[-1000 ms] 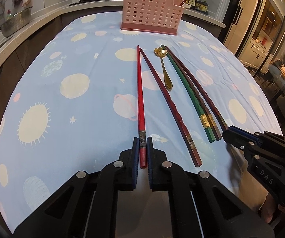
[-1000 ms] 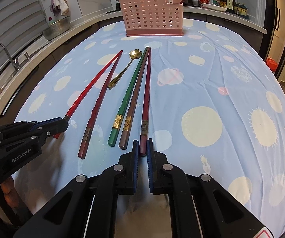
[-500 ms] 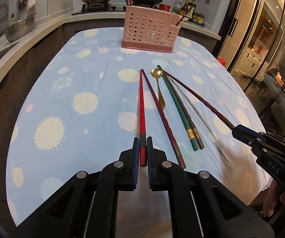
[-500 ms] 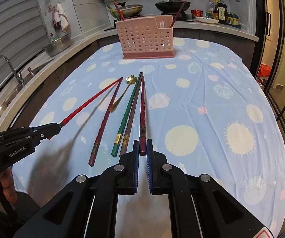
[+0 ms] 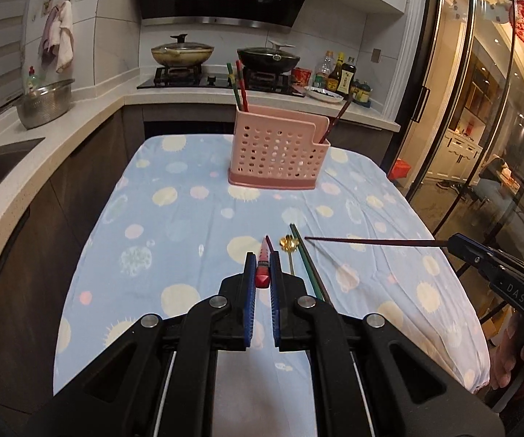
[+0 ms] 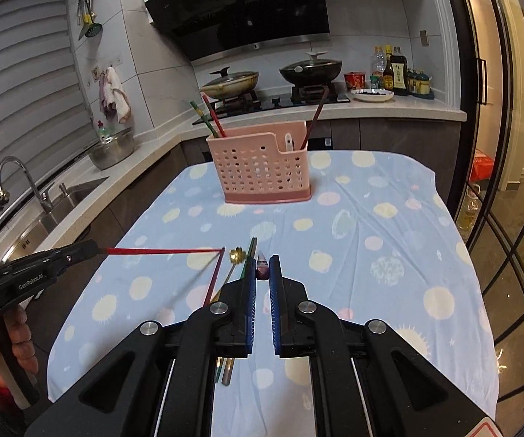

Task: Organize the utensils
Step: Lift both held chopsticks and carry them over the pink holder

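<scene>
two chopsticks are lifted: left gripper [image 5: 263, 284] clamps the red chopstick [image 6: 163, 251], right gripper [image 6: 263, 276] the maroon chopstick [image 5: 374, 241], both aimed toward the pink holder [image 5: 278, 153] at the table's far edge.

chopsticks on cloth [image 6: 213, 279]: 3 | held chopsticks [image 6: 163, 251]: 2 | chopsticks in holder [image 5: 240, 87]: 3 | spoon [image 5: 288, 243]: 1 | holder [image 5: 276, 153]: 1

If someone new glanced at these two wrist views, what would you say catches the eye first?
Probably the two chopsticks lifted off the table: the left gripper has its jaws shut on a bright red chopstick, and the right gripper holds a dark maroon chopstick, both above the blue spotted tablecloth. Next comes the perforated pink plastic utensil holder at the table's far end, with chopsticks already standing in it.
</scene>
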### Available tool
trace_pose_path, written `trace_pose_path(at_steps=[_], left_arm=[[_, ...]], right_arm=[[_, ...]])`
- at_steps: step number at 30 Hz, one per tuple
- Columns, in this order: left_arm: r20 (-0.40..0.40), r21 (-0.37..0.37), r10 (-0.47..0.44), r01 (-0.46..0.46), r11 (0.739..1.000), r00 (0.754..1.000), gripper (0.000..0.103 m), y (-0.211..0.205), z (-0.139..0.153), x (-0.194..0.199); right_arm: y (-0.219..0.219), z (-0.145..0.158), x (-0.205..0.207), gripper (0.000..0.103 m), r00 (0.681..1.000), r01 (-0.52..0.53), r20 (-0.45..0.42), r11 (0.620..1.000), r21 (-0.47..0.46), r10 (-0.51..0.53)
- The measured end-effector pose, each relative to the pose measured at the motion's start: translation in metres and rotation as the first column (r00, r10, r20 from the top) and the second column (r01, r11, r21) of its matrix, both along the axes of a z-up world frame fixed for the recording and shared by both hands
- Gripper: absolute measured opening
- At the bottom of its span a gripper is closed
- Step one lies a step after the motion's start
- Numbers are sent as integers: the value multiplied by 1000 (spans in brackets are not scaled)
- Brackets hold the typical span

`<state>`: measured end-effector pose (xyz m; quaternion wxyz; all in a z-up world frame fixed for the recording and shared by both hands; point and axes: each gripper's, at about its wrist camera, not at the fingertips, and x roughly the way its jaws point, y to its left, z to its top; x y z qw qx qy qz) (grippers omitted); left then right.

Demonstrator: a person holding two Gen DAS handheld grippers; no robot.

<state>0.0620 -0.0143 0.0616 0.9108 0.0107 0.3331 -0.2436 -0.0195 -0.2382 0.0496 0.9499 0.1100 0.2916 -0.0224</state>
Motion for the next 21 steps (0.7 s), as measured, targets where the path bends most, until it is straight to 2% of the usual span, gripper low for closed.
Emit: trace_pose_path(at_steps=[6,21], left_arm=[[66,5,-6,6,1000,998,7,-12,21,21],[135,-9,-20,22,1000,991,7,-37,53,68]], right_arm=[[-7,21,26,7,999,-1,40,1000,-2,2],[-19,45,79,7,997,6,81,1000,3,-7]])
